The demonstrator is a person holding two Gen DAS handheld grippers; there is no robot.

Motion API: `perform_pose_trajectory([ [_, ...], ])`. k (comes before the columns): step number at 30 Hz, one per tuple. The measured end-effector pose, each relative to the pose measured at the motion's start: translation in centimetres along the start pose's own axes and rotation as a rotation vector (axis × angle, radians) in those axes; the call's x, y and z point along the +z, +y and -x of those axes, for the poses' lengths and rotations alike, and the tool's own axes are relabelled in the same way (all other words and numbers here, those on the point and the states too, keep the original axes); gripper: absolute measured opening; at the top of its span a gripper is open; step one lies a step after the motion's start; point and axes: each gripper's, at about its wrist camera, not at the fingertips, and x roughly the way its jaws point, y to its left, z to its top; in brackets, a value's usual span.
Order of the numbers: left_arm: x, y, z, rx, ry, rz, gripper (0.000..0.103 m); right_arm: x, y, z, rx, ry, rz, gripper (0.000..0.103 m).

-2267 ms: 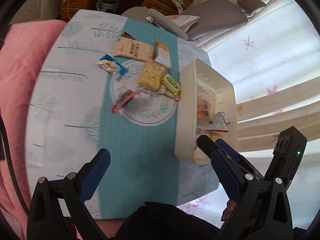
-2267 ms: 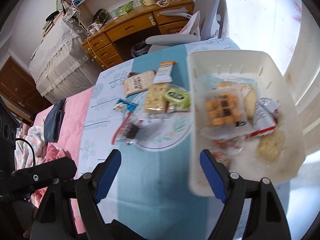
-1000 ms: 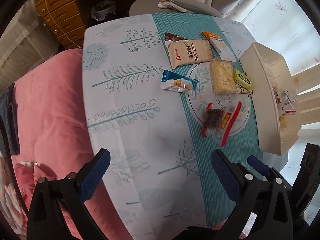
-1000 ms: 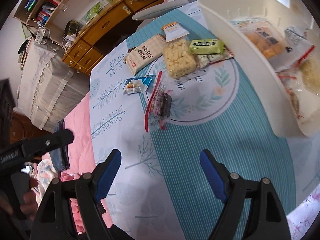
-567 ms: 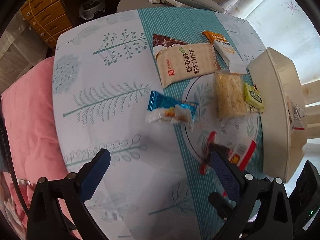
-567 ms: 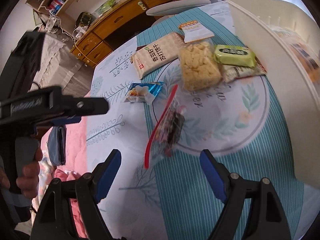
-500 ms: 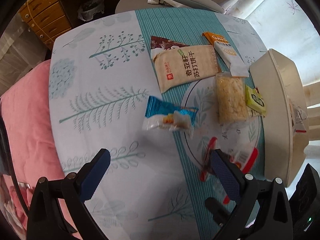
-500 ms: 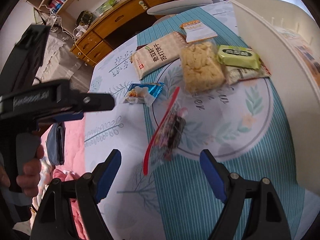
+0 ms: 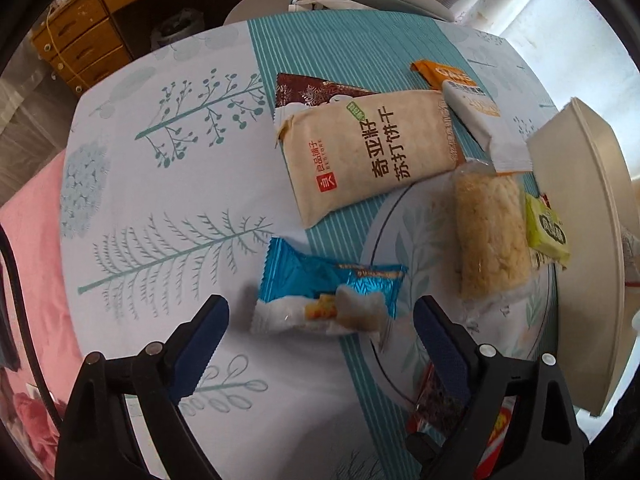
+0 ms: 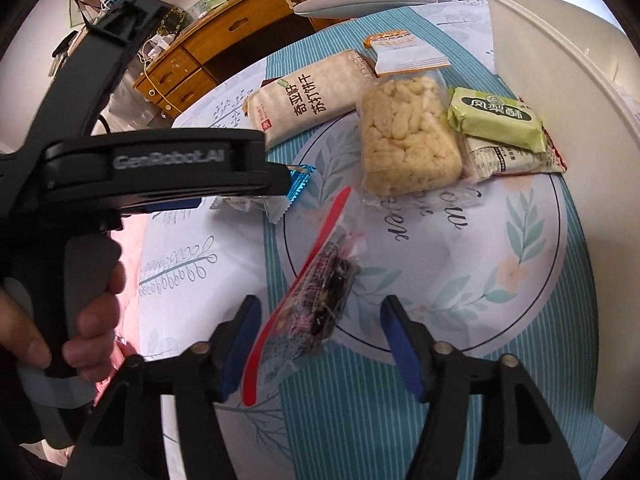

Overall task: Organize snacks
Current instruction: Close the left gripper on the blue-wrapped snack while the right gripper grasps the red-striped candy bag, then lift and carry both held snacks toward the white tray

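The left gripper (image 9: 320,320) was held nose-down over the tablecloth (image 9: 168,208), its jaws closing but not yet pressed on anything; the blue-wrapped snack (image 9: 328,288) was seen lying between and just ahead of the blue pads (image 9: 202,330). The right gripper (image 10: 316,328) was likewise closing, with the red-edged clear packet (image 10: 320,284) lying between its fingertips, untouched as far as could be told. Ahead of that gripper the puffed rice cake (image 10: 408,140), the green packet (image 10: 496,120) and the beige cracker bag (image 10: 308,100) were spread. To its right the white bin (image 10: 560,92) was set.
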Motion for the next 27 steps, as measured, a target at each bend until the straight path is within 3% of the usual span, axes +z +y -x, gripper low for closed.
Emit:
perform_pose_trajectory([
  [1,0.1,0.0,-0.3,0.008,0.002,0.005,0.082,0.0,0.0,0.0,-0.001,0.0,0.004,0.054],
  [6,0.5,0.0,-1.1,-0.003,-0.008,0.026,0.068,-0.2,-0.4,0.3,-0.015,0.002,0.0,0.034],
  [8,0.4,0.2,-1.0,-0.009,-0.001,0.027,0.066,-0.3,-0.9,0.4,-0.02,0.007,-0.012,0.03],
  [10,0.5,0.3,-0.9,-0.017,-0.009,0.026,0.057,-0.3,-1.3,0.6,-0.017,0.005,-0.022,0.027],
  [13,0.5,0.6,-0.8,-0.027,-0.003,0.029,0.05,-0.3,-1.6,1.0,-0.031,0.001,-0.023,0.025],
  [27,-2.9,1.8,5.4,-0.044,-0.039,0.041,0.047,-1.5,-1.1,5.0,-0.044,-0.07,-0.075,0.019],
])
